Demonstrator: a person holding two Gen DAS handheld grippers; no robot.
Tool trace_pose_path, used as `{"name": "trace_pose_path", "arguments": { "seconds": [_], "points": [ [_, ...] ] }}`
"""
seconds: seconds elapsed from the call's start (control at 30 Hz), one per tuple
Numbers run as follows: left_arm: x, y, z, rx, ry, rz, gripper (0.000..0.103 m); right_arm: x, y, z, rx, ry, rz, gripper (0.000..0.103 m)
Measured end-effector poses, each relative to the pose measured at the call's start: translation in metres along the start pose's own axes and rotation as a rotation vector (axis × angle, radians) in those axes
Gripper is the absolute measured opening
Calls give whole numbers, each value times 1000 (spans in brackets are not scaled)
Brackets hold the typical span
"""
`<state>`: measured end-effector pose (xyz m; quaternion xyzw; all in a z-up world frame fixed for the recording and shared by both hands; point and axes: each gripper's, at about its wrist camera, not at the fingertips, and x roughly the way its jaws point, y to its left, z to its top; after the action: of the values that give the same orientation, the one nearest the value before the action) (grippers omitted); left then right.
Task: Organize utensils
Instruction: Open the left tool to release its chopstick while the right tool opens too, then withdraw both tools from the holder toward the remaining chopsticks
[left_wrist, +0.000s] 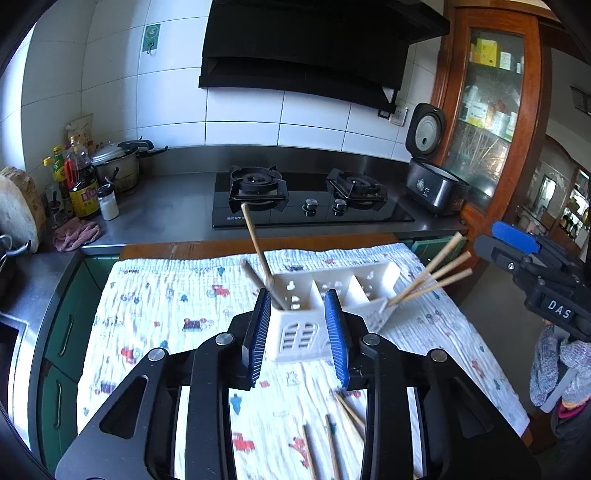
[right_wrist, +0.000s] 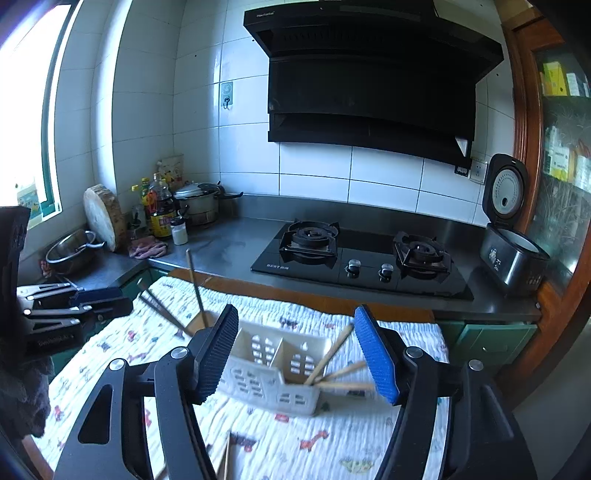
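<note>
A white three-compartment utensil holder (left_wrist: 299, 332) lies on a patterned cloth (left_wrist: 166, 302). Two wooden chopsticks (left_wrist: 256, 251) stand slanted in its left end compartment, and three more (left_wrist: 432, 275) fan out of the right end one. Several loose chopsticks (left_wrist: 332, 432) lie on the cloth in front. My left gripper (left_wrist: 297, 299) hovers just short of the holder, open, with nothing between its pads. My right gripper (right_wrist: 295, 312) is open and empty too, above the holder (right_wrist: 273, 373) and the chopsticks (right_wrist: 332, 356) in its end. Each gripper shows at the edge of the other's view.
Behind the cloth runs a steel counter with a two-burner gas hob (left_wrist: 310, 199). An open rice cooker (left_wrist: 432, 184) stands at the right. Bottles (left_wrist: 83, 184), a pot (left_wrist: 114, 162), a rag (left_wrist: 75, 236) and a round chopping block (right_wrist: 103, 218) crowd the left corner. A knitted sleeve (left_wrist: 554, 362) shows at right.
</note>
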<state>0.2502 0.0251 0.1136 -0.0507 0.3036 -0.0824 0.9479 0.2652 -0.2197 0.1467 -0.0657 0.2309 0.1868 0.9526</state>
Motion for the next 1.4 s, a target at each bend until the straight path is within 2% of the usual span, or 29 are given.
{"name": "trace_pose_path", "arguments": {
  "seconds": [0.1,0.17,0.3,0.37,0.5,0.57,0.73,1.03,1.23,1.4],
  "points": [
    [-15,2,-15,-13,-8,-9,33,-12,6,-14,-11,4,8,70],
    [-25,2,-28,-20,-18,-14,43,-21,11,-26,-17,5,13,75],
    [-40,1,-52,-16,-26,-12,47,-33,23,-49,-41,10,4,82],
    [-47,1,-64,-15,-32,-5,61,-37,29,-62,-50,19,-11,86],
    [-58,2,-84,-20,-35,8,65,-42,38,-83,-51,44,-12,89],
    [-64,2,-94,-27,-40,18,74,-44,41,-95,-42,57,-14,91],
    [-71,6,-120,-45,-38,31,83,-45,47,-121,-28,101,-10,91],
    [-80,13,-159,-86,-24,57,91,-50,54,-155,16,145,15,92],
    [-85,17,-182,-91,-10,100,91,-52,56,-180,44,170,53,92],
    [-85,23,-198,-114,6,124,91,-44,58,-207,61,229,81,92]
  ]
}}
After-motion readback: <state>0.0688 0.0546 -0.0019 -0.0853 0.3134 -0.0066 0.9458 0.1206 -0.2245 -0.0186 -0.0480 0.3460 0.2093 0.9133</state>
